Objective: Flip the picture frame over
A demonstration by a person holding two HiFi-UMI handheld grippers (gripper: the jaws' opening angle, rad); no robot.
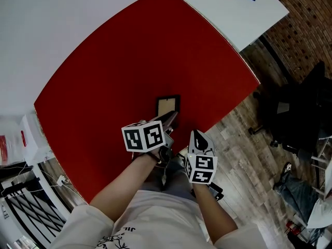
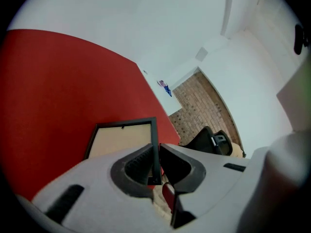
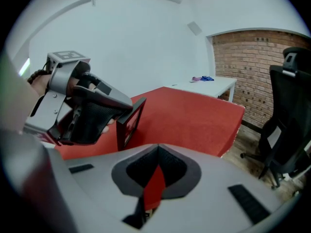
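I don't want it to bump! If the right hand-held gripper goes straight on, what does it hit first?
Probably the red mat, though depth is hard to judge. The picture frame, tilted up, sits just left of that line.

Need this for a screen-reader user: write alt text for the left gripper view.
The left gripper is shut on the black edge of a picture frame, tan panel facing the camera, above a red table.

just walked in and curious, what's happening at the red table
A person holds a gripper in each hand at a red table. The left gripper is shut on one edge of a small black frame, tipped up on its side. The right gripper hangs beside it, shut and empty. The flip is partway.
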